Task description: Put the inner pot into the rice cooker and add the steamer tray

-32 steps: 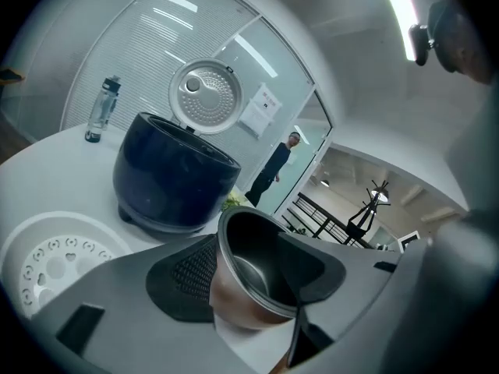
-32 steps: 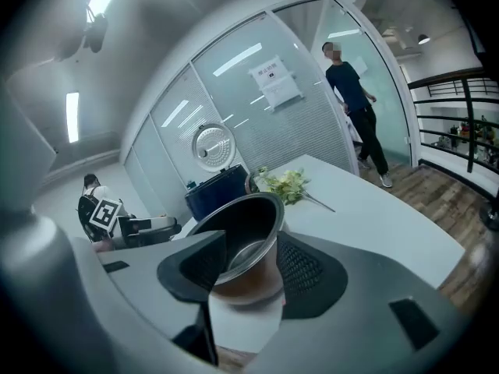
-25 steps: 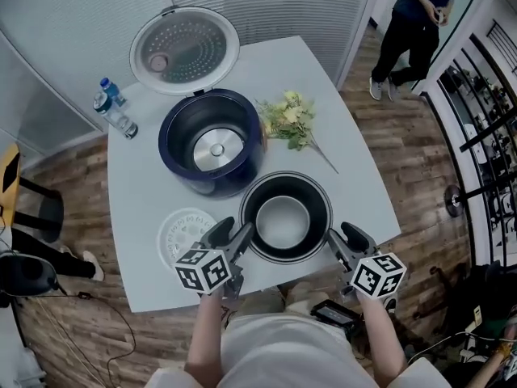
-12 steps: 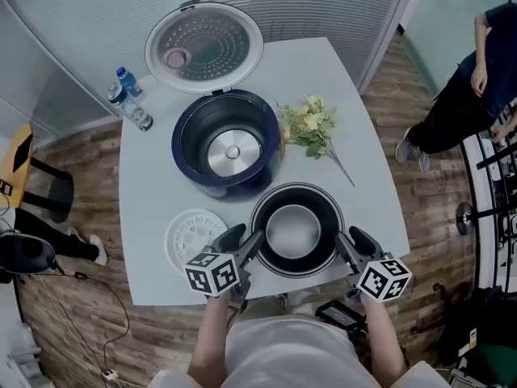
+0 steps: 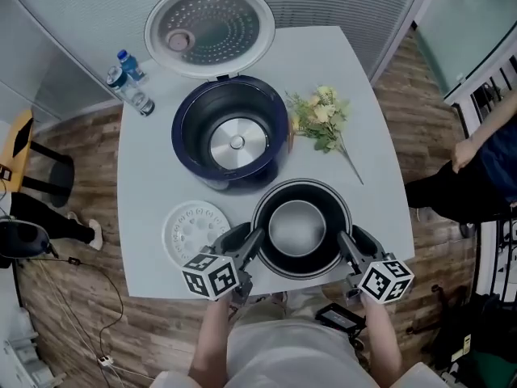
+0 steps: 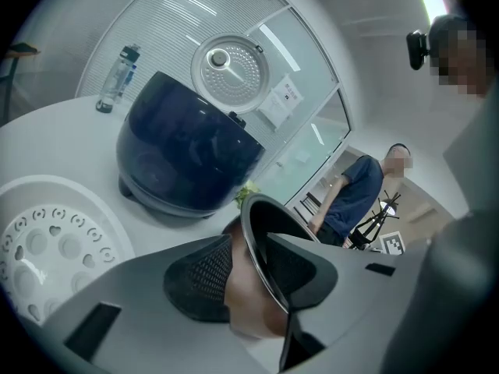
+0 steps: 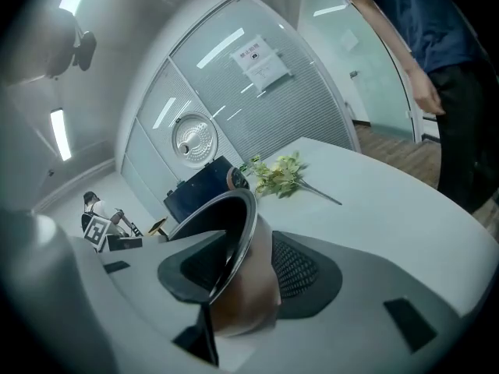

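The dark inner pot (image 5: 300, 187) stands on the white table near its front edge, in front of the open navy rice cooker (image 5: 182, 132). My left gripper (image 5: 247, 238) straddles the pot's left rim (image 6: 257, 228), one finger inside and one outside. Its jaws are closing with the rim between them, and a gap still shows. My right gripper (image 5: 349, 241) straddles the right rim (image 7: 234, 220) the same way, pads not clearly pressing. The white perforated steamer tray (image 5: 194, 231) lies flat left of the pot, beside the left gripper.
The cooker's lid (image 5: 208, 29) stands open at the back. A water bottle (image 5: 129, 83) sits at the table's back left and a flower sprig (image 5: 323, 120) to the cooker's right. A person (image 5: 477, 176) stands right of the table. The table's front edge runs just below the pot.
The right gripper has come down and in over the pot's right rim. The left gripper's jaws have narrowed around the left rim. The person at the right has walked nearer.
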Demonstrator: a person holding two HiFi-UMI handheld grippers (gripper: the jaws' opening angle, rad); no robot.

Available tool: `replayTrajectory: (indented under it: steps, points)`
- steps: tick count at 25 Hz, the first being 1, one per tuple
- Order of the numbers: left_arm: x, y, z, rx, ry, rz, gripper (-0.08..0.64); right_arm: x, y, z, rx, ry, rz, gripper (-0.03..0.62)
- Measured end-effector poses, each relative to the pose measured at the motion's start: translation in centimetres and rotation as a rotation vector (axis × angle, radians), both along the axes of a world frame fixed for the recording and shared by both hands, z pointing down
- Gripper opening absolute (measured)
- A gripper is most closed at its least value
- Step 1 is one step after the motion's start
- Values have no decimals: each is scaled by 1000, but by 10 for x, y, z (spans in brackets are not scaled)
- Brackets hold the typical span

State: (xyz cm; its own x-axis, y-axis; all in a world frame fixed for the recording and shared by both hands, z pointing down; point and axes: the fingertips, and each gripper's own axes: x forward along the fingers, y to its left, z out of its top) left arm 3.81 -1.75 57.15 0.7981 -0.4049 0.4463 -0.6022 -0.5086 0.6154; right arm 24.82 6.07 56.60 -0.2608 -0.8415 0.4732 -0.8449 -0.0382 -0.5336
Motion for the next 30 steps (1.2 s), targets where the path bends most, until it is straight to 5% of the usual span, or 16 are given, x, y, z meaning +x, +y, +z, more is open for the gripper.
replayTrajectory:
  steps: [6,30]
  points:
    - [2,2,-2,-4,12,6,92,-7,-2,-3,13,-7,-30,109]
    - [1,8,-21,-3,39,55,55,-10,14,-24,19,-10,44,87]
